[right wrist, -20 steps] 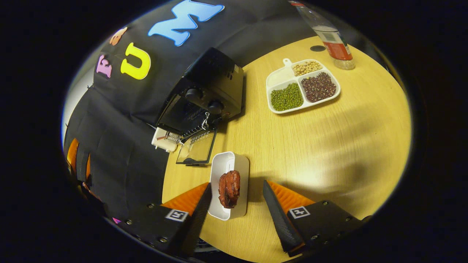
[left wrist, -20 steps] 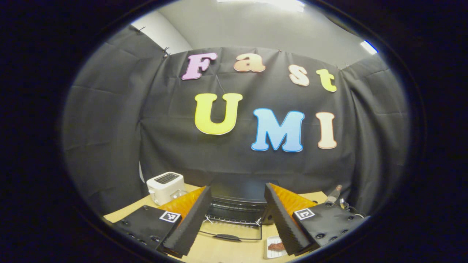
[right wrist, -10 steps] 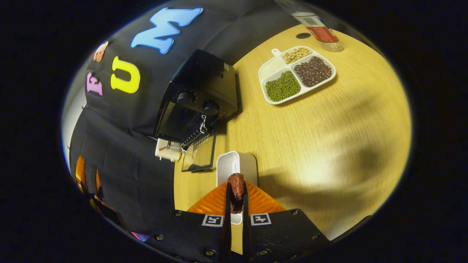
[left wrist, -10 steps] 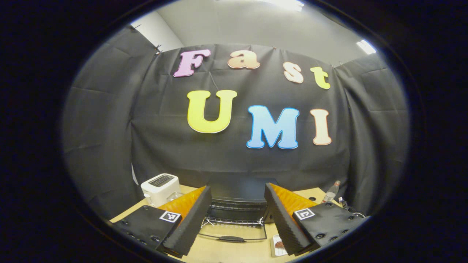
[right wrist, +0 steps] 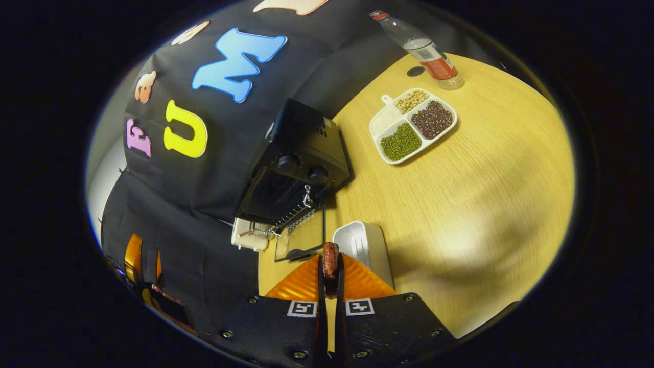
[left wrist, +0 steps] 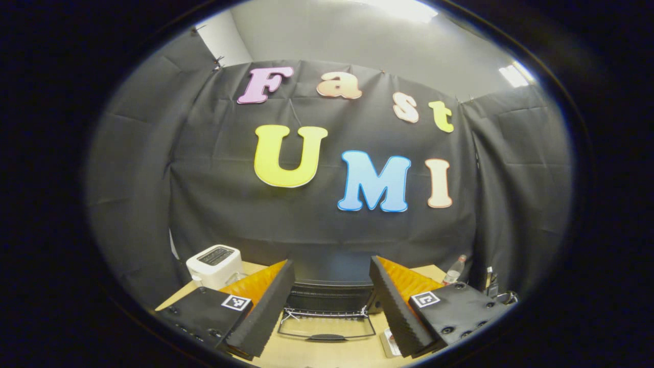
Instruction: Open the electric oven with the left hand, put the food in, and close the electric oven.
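The black electric oven (right wrist: 301, 168) stands on the wooden table with its glass door (right wrist: 301, 236) folded down flat. My right gripper (right wrist: 329, 273) is shut on a reddish-brown piece of meat (right wrist: 330, 255), held up above the white rectangular dish (right wrist: 365, 245) just right of the door. In the left gripper view, my left gripper (left wrist: 332, 301) hangs open and holds nothing, back from the oven (left wrist: 329, 294); the lowered door (left wrist: 327, 327) and its handle lie between the fingers. The other gripper (right wrist: 140, 255) shows at the far left of the right gripper view.
A white toaster (left wrist: 214, 265) sits left of the oven. A divided white tray (right wrist: 413, 125) with beans lies to the right, and a plastic bottle (right wrist: 419, 48) stands beyond it. The wooden table (right wrist: 485, 194) stretches bare to the right.
My right gripper closed on the meat and lifted it out of the dish, drifting towards the open oven. My left gripper drew back slightly, staying open.
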A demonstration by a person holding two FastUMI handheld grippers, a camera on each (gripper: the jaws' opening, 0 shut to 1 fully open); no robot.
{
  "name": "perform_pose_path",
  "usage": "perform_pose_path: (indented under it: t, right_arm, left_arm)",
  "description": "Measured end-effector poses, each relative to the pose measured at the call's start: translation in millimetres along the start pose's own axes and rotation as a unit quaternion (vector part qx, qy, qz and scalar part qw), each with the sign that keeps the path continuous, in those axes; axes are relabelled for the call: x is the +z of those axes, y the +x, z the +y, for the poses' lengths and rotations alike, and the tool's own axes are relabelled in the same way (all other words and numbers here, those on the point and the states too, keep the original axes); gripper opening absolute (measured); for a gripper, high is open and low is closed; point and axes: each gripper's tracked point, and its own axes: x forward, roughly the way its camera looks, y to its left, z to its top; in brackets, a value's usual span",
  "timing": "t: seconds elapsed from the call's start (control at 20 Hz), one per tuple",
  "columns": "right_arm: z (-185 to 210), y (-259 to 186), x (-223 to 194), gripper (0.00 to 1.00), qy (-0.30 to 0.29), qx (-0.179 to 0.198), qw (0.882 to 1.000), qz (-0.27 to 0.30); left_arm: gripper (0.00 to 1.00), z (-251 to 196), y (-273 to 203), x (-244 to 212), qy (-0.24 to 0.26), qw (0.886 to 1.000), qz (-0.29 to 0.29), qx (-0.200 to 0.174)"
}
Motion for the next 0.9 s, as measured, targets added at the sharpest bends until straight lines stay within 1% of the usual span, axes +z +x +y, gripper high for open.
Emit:
perform_pose_path:
  t: [0.2,0.25,0.3,0.4,0.45,0.55,0.6,0.65,0.9]
  right_arm:
    - [43.6,2.7,5.5,0.06,0.043,0.052,0.997,-0.038]
    - [55.0,5.0,8.5,0.06,0.054,0.064,0.995,-0.050]
    - [66.7,7.3,11.3,0.06,0.066,0.078,0.993,-0.062]
    - [85.9,16.5,15.1,0.06,0.090,0.101,0.988,-0.079]
    - [92.5,22.7,17.1,0.06,0.100,0.108,0.985,-0.086]
    - [103.8,39.4,17.7,0.06,0.113,0.116,0.982,-0.095]
    - [111.0,48.8,17.7,0.06,0.118,0.118,0.981,-0.096]
    - [115.4,60.4,17.5,0.06,0.119,0.117,0.981,-0.096]
    - [128.1,122.7,11.3,0.06,0.123,0.100,0.983,-0.088]
  left_arm:
    - [0.98,15.9,-7.5,18.4,0.008,1.000,-0.019,-0.016]
    - [0.98,19.9,-8.6,21.9,0.006,0.999,-0.024,-0.020]
    - [1.00,24.1,-9.9,25.7,0.006,0.999,-0.027,-0.023]
    - [1.00,33.5,-12.5,33.8,0.008,0.999,-0.033,-0.030]
    - [0.98,38.0,-13.2,35.7,0.011,0.999,-0.036,-0.032]
    - [0.98,48.1,-17.5,38.6,0.017,0.998,-0.039,-0.036]
    - [1.00,53.8,-19.4,39.2,0.019,0.998,-0.039,-0.036]
    - [1.00,59.2,-21.0,38.4,0.020,0.998,-0.038,-0.036]
    - [1.00,84.6,-27.3,35.9,0.013,0.999,-0.033,-0.032]
